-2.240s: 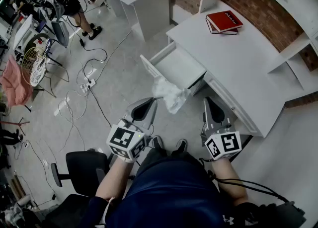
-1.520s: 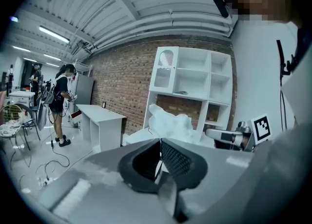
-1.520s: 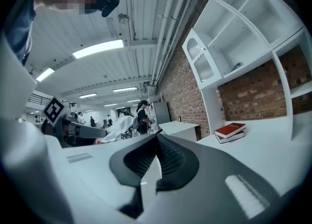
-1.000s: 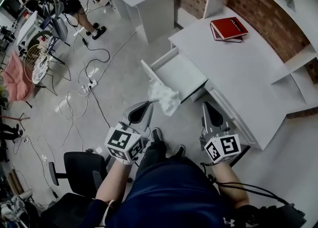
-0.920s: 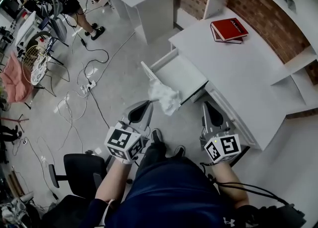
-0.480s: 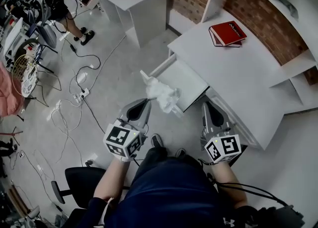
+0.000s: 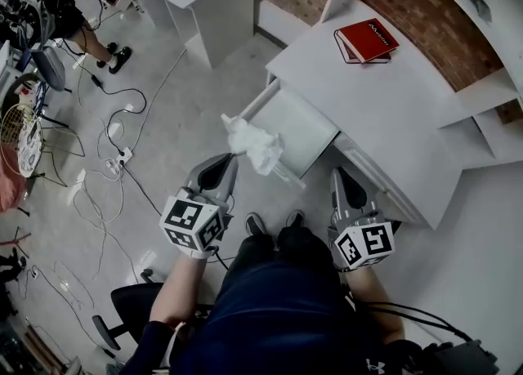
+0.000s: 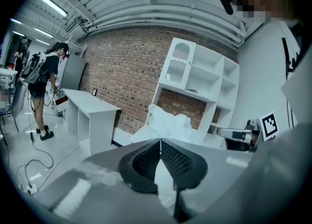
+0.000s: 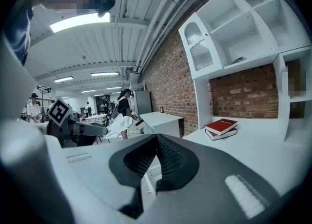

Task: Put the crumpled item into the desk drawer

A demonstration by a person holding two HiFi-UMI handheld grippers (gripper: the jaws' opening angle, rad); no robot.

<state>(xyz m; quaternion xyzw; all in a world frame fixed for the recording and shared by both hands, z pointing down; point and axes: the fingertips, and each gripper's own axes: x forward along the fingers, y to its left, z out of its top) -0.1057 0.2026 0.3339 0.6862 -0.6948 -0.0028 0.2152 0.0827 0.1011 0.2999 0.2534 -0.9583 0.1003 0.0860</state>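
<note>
Head view: the left hand-held gripper (image 7: 232,158) has the white crumpled item (image 7: 255,145) up in the air, right at the front edge of the open drawer (image 7: 304,124). Left gripper view: jaws pinched tight on it. Right gripper view: right hand-held gripper (image 9: 156,139) pressed together, nothing in it.

Was bright and even, lit from overhead. Glared hardest at a ceiling light panel (image 9: 78,20) up and left of the right gripper's (image 9: 156,136) fingers (image 9: 175,162), and at tube lights (image 8: 51,4) high left of the left gripper's (image 8: 160,140) fingers (image 8: 183,162). Bulged toward black corners in both gripper views. Went soft and smeared on the fingers themselves, nearest the lens. Left only faint, soft-edged shadows on the floor (image 7: 163,120) in the head view.
</note>
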